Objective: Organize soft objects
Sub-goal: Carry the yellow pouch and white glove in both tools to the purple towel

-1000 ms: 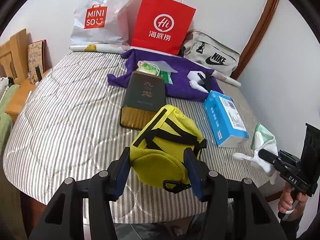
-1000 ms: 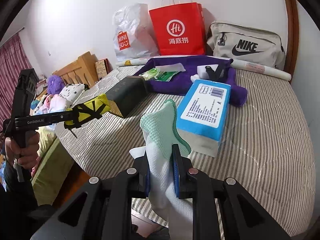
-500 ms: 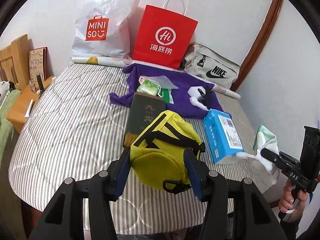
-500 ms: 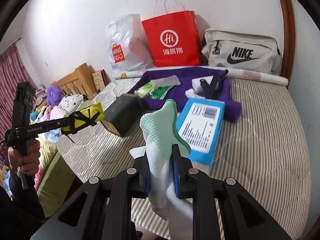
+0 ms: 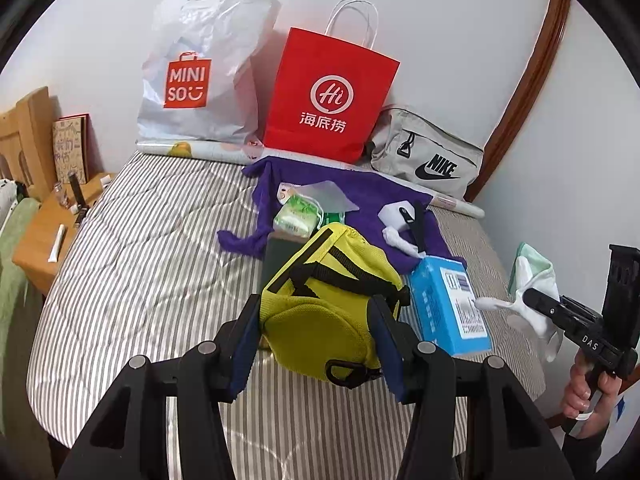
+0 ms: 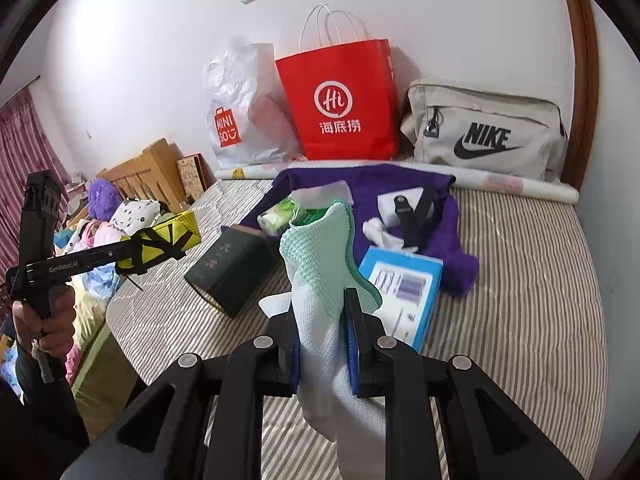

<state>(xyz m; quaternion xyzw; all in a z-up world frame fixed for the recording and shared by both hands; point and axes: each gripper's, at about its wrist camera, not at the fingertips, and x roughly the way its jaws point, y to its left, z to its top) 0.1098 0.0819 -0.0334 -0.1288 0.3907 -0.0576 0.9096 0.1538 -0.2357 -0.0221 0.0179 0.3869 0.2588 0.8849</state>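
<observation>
Two claws were loaded, one in each of your hands. Your left claw (image 5: 316, 328) was clamped on the yellow pouch (image 5: 328, 300), its blue pads pressing the pouch's sides, black straps crossing the top and a small clip hanging below. The pouch was held in the air above the near edge of the bed (image 5: 140, 260). Your right claw (image 6: 322, 336) was pinched tight on a white and mint-green cloth (image 6: 320, 264), which stood up between the pads and trailed down below them, likewise off the bed near its near edge.

Just beyond the pouch, in the left wrist view, lay a dark green box (image 5: 276, 256), partly hidden behind it. Beside that, toward the right edge of the bed, lay a blue tissue pack (image 5: 448, 304). Farther in, a purple cloth (image 5: 360, 192) was spread toward the far edge, carrying a green wipes packet (image 5: 298, 220), a white sock (image 5: 396, 238) and a white item with a black strap (image 5: 400, 212).

Along the far edge, against the wall, stood a white MINISO bag (image 5: 200, 80), a red paper bag (image 5: 332, 96) and a grey NIKE bag (image 5: 428, 156), with a rolled printed sheet (image 5: 192, 148) lying in front of them.

At the left edge of the bed, a wooden bedside stand (image 5: 44, 232) held small bottles and a tube. In the right wrist view, a purple plush toy (image 6: 102, 198) and patterned fabrics sat past that left edge, behind your left hand (image 6: 44, 320).
</observation>
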